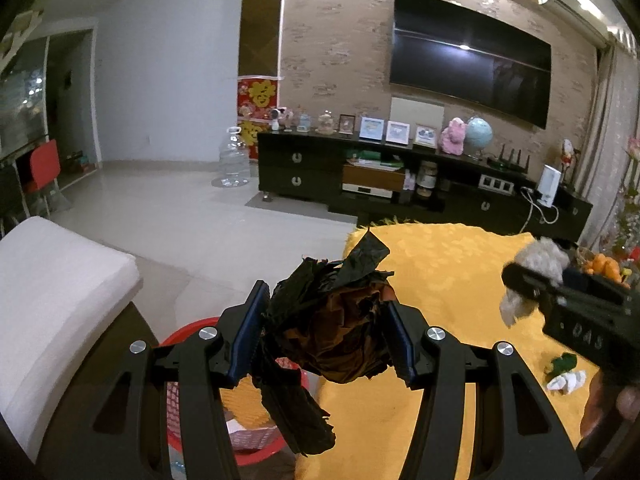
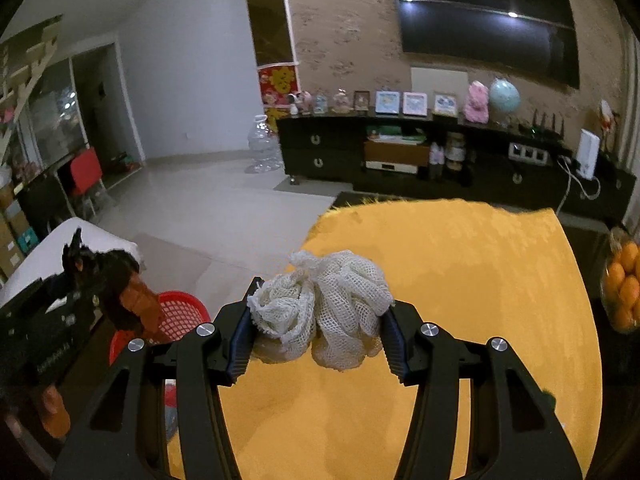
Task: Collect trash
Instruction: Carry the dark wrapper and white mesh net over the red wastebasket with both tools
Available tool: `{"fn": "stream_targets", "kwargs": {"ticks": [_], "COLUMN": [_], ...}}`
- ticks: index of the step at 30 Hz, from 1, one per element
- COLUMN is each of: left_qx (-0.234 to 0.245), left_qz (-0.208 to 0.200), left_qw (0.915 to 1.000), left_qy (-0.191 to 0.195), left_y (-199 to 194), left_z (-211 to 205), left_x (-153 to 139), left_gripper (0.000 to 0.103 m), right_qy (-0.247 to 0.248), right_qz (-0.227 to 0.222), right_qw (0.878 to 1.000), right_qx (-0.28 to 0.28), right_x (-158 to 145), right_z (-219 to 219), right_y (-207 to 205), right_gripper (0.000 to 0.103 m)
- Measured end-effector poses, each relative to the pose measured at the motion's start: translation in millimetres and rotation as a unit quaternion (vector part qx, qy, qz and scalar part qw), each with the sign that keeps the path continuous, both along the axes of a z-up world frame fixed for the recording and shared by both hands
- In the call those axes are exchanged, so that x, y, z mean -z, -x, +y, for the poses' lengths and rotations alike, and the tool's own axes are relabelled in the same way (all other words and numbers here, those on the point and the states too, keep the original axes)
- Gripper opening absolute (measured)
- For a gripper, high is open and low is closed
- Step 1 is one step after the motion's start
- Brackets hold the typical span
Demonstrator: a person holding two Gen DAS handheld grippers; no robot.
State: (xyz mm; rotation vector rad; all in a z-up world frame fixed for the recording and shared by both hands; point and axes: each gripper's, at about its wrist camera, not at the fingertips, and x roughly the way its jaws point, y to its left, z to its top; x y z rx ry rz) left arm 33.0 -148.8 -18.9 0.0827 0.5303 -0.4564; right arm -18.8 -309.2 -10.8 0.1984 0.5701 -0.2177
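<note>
- Large dark television mounted on a patterned brown wall.
- Long black cabinet below it, carrying framed pictures, a pink plush toy and a pale blue globe.
- Empty clear water jug standing on the pale tiled floor, just left of the cabinet.
- Yellow cloth spread over the table.
- Oranges piled at the table's right edge.
- White cushion at left.
- Red chair by the glass door.

Black tool, blue pads, silver screws
</note>
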Motion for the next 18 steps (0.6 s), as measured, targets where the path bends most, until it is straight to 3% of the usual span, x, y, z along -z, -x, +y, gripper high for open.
{"fn": "stream_targets", "kwargs": {"ticks": [6, 11, 18], "left_qx": [-0.023, -0.044, -0.063], "left_qz": [0.005, 0.014, 0.017], "left_qw": [0.9997, 0.9989, 0.9977], "left_qy": [-0.007, -0.012, -0.019], "left_y": [-11, -21, -30], "left_z": [11, 22, 40], "left_x": [4, 8, 12], "left_gripper": [0.053, 0.053, 0.053], "right_qy": [0.019, 0.008, 0.000], "right_qz": [-0.008, 0.008, 0.000], "right_qw": [0.999, 0.999, 0.998], "right_qx": [-0.030, -0.042, -0.057], "right_x": [-8, 8, 5], "right_z": [12, 15, 29], "right_y": [-23, -35, -42], "right_gripper": [0.052, 0.052, 0.052]}}
